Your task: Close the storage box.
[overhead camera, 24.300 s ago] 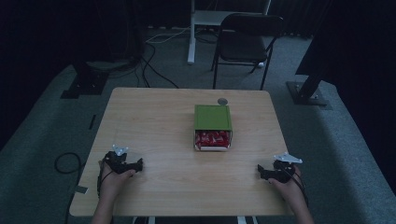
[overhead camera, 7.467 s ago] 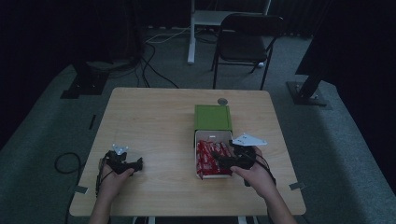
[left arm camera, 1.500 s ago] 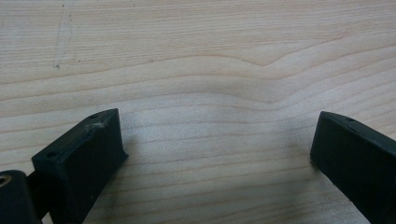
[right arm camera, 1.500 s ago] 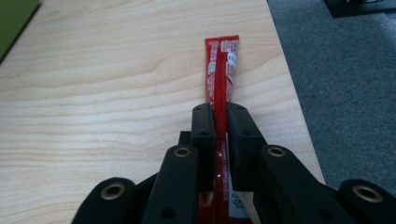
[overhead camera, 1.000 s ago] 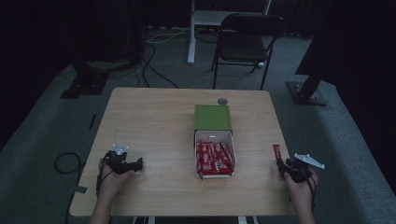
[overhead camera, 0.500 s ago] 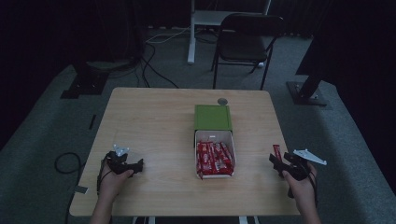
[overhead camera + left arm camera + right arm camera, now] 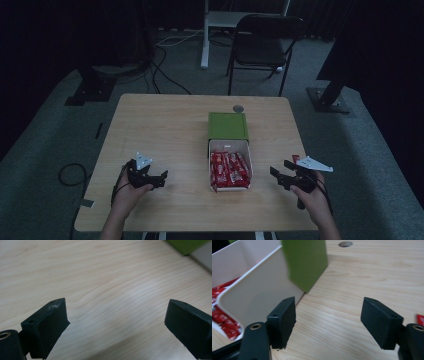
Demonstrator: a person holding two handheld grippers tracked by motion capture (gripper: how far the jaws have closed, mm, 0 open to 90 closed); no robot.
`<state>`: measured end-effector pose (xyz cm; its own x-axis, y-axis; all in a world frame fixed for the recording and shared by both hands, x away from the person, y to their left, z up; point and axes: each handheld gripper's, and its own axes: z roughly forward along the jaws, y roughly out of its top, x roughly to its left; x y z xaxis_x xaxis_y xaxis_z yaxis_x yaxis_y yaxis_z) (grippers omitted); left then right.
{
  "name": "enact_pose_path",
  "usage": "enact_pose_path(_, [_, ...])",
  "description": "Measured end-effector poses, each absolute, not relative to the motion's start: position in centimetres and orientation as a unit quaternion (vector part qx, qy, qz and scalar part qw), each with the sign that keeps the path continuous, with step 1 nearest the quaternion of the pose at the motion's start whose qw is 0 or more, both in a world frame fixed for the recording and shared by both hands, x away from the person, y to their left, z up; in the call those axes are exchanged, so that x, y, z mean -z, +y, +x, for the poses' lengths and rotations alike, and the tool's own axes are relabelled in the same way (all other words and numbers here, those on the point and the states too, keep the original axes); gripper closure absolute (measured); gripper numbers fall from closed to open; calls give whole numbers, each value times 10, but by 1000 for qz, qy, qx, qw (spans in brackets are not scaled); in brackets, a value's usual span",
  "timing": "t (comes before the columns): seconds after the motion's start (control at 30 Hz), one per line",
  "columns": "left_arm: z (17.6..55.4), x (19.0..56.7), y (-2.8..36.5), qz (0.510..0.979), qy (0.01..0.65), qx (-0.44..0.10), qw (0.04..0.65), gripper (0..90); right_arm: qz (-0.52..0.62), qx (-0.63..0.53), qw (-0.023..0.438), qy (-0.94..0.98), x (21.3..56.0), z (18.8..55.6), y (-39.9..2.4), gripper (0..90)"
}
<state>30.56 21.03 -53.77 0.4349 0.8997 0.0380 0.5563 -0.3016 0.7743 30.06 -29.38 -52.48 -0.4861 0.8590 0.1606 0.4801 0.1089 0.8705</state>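
A green box sleeve (image 7: 227,126) lies at the table's middle. A white tray (image 7: 248,161) is pulled out of it towards me and holds several red packets (image 7: 229,169). One red packet (image 7: 295,159) lies loose on the table beside my right gripper (image 7: 280,169), which is open and empty. In the right gripper view, the right gripper (image 7: 328,315) faces the tray wall (image 7: 254,295) and the sleeve (image 7: 305,262), with the loose packet (image 7: 420,319) at the edge. My left gripper (image 7: 159,179) rests open at the front left, and the left gripper (image 7: 117,312) is over bare wood.
A round hole (image 7: 238,108) sits in the wooden table (image 7: 160,130) behind the sleeve. Beyond the table stand a dark folding chair (image 7: 265,35) and a white stand (image 7: 205,35). Cables lie on the floor.
My right gripper has shifted a little left, towards the tray, and the loose red packet stays on the table by it. The left gripper has not moved.
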Motion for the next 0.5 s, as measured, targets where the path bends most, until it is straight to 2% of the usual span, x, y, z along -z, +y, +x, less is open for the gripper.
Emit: enact_pose_path(0.5, [295,515,155,807,389,-219,387,52,378,-528,186,738,512,296,-270,181])
